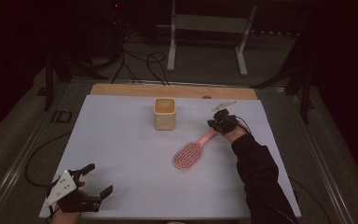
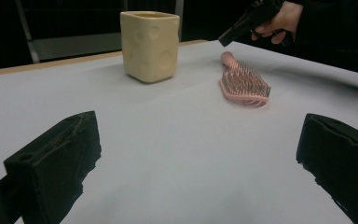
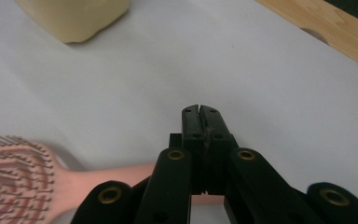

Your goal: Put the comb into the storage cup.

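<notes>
One cup, one pink brush and two grippers on one white table. Left gripper, at the near left corner, jaws wide apart and empty, well apart from the brush. The brush lies right of centre, bristles up, handle toward the right gripper, whose jaws are pressed together with nothing between them, directly above the handle end.

Looks like a lab or test setup — dark room, white sheet over the tabletop, loose cables on the floor, metal stand behind.
</notes>
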`<state>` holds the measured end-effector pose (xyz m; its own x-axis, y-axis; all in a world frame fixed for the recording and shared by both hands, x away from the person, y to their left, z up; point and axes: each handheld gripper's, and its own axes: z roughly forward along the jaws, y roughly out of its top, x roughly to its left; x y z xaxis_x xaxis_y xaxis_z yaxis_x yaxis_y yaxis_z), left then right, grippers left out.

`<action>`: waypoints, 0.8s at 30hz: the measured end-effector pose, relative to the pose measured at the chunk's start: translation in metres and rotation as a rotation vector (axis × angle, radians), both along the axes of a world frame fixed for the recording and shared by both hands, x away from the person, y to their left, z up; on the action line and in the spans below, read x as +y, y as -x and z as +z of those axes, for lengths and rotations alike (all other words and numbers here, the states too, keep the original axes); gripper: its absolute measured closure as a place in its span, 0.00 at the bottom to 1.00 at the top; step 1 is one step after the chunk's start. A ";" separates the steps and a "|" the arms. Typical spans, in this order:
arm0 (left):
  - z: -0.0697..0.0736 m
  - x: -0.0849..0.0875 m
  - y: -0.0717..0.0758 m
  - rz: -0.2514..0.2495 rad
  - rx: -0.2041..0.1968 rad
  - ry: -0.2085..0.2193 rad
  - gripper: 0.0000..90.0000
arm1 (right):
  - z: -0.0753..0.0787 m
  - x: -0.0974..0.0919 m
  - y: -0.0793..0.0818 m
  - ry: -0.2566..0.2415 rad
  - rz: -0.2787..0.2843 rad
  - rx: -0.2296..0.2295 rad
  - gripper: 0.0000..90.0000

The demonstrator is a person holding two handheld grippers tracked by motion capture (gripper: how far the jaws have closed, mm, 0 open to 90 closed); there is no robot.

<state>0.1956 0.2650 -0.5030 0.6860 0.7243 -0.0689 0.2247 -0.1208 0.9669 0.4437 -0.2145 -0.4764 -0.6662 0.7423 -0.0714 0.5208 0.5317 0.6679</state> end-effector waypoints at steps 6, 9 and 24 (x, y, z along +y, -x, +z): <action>0.000 0.000 0.000 -0.001 0.001 0.001 0.00 | -0.007 0.002 -0.005 0.008 -0.011 0.015 1.00; -0.001 0.000 0.000 -0.001 0.002 -0.006 0.00 | -0.009 0.004 -0.007 0.017 -0.019 0.019 1.00; -0.001 0.000 -0.001 -0.001 0.006 0.001 0.00 | -0.018 0.002 -0.011 0.051 -0.032 0.048 1.00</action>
